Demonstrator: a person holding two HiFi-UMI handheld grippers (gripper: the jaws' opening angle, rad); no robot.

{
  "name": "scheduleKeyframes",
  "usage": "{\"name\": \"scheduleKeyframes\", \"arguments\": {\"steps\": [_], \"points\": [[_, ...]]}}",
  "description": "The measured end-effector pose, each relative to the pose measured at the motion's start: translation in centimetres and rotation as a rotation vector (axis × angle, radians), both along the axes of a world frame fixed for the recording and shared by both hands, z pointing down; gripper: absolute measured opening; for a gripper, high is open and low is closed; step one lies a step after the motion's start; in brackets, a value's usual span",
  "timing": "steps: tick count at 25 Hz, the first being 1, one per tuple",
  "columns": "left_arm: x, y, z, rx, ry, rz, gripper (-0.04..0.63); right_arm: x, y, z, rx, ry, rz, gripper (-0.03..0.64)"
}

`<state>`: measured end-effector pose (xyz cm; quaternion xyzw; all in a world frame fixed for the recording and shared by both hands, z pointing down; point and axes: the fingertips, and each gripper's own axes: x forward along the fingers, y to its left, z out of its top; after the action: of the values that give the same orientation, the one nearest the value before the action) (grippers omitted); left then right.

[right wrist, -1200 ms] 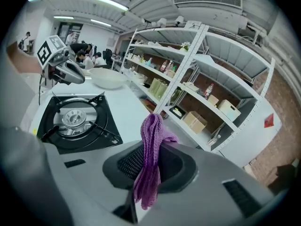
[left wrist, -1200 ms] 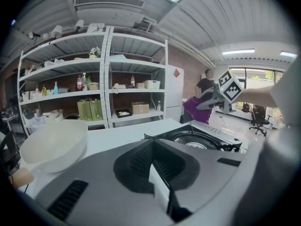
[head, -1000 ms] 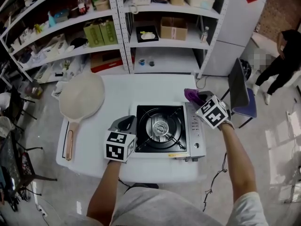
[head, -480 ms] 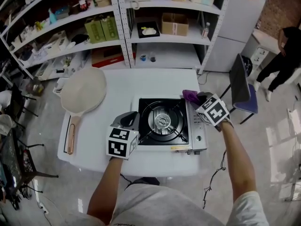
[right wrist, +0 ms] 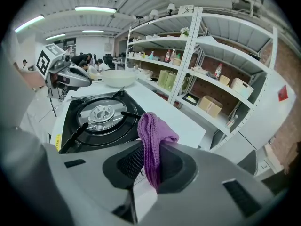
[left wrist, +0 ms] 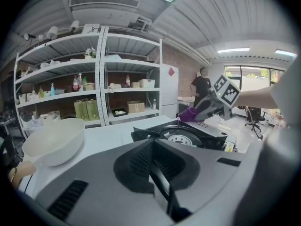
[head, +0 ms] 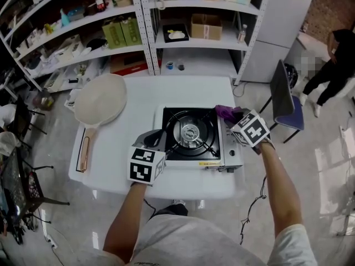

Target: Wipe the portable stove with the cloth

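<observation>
The portable stove [head: 191, 134] sits on the white table [head: 133, 110], its black top and burner facing up. My right gripper [head: 232, 116] is over the stove's far right side, shut on a purple cloth [head: 224, 112]. In the right gripper view the cloth [right wrist: 151, 140] hangs folded from between the jaws, with the stove [right wrist: 99, 117] just beyond. My left gripper [head: 157, 139] is at the stove's left front edge. Its jaws are shut with nothing between them in the left gripper view, where the stove [left wrist: 188, 138] lies ahead.
A large white pan [head: 100, 100] with a wooden handle [head: 84, 153] lies on the table's left part. Metal shelves [head: 166, 21] with boxes and bottles stand behind the table. A chair [head: 285, 107] and a person [head: 333, 65] are to the right.
The right gripper with the cloth has shifted slightly nearer along the stove's right side. The left gripper stays at the stove's left edge. The head view has shifted.
</observation>
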<state>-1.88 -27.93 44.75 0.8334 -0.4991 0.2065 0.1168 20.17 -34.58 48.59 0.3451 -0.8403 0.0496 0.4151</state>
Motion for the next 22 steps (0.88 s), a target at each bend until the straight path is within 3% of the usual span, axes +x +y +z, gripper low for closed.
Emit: {"name": "scheduleKeyframes", "arguments": {"steps": [22], "points": [[2.3,5.9,-0.9,0.008,0.012,-0.014,0.003,0.2,8.0,0.0,-0.013,-0.001,-0.058,0.063]]}}
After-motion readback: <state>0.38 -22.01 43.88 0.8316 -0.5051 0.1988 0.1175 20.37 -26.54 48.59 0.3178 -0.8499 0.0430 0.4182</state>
